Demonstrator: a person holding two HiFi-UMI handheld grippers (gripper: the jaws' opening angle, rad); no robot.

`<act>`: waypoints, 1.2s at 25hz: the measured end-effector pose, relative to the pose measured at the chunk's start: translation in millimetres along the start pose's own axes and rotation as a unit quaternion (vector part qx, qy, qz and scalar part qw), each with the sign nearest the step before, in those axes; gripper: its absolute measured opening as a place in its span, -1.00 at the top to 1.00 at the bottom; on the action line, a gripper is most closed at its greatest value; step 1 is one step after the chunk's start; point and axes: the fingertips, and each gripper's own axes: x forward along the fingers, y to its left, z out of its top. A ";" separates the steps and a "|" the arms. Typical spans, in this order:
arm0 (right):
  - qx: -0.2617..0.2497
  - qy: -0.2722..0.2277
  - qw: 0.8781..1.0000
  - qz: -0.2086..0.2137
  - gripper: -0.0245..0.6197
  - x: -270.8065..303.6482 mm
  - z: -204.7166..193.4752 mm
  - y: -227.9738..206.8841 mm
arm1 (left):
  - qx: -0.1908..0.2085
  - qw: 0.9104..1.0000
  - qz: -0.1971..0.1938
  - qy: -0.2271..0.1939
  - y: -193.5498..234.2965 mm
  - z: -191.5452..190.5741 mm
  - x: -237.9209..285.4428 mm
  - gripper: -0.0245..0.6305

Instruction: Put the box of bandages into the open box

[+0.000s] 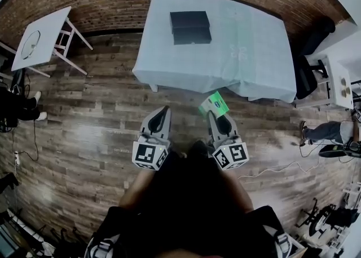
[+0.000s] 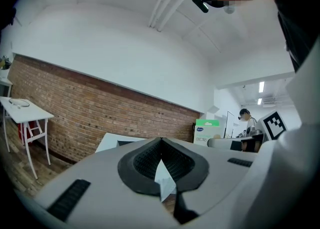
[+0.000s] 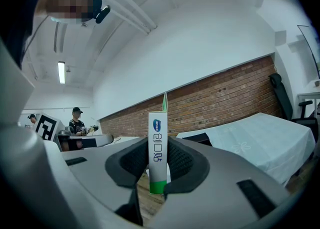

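My right gripper (image 1: 212,111) is shut on the green-and-white box of bandages (image 1: 214,105), held above the wooden floor just short of the table. In the right gripper view the box of bandages (image 3: 157,150) stands upright, edge-on, between the two pads. My left gripper (image 1: 164,110) hangs beside it with its jaws together and nothing held; the left gripper view shows the pads (image 2: 145,160) meeting. The open black box (image 1: 190,27) lies on the table (image 1: 248,59) with the pale cloth, well beyond both grippers.
A small white table (image 1: 42,37) stands at the far left by the brick wall. At the right are an office chair (image 1: 307,65), a white stand (image 1: 335,85) and a seated person's legs (image 1: 327,132). Cables trail over the floor at the right.
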 end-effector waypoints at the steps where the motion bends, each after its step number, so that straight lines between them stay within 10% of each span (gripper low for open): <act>1: 0.000 0.001 1.000 -0.002 0.60 0.6 -1.4 1.7 | 0.001 1.000 -0.003 0.001 1.4 -0.6 -0.5 0.83; 30: 0.008 0.022 0.997 0.070 0.60 62.0 28.3 -160.0 | -0.008 0.999 0.052 0.003 -41.7 -12.8 176.3 0.83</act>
